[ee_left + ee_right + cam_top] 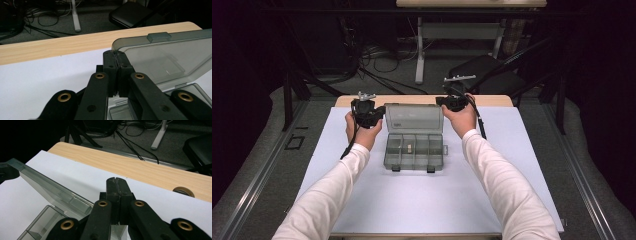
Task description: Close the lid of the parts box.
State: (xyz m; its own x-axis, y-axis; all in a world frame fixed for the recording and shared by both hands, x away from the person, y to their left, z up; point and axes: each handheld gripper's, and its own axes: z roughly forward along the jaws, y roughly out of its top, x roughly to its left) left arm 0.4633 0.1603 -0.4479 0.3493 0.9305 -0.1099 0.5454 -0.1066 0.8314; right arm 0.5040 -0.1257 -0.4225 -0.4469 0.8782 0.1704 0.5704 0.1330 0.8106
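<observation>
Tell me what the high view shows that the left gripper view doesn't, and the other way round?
The high view alone takes in the whole open organizer box, with its divided compartments and one small pale piece in them, both white sleeves, and the right hand-held gripper. The left gripper view alone gives a close look at the left hand-held gripper: its jaws are shut, tips at a corner of the raised lid, and the latch tab on the lid's edge is plain. Both share the lid, the white mat, the wooden table edge and a black chair behind.
</observation>
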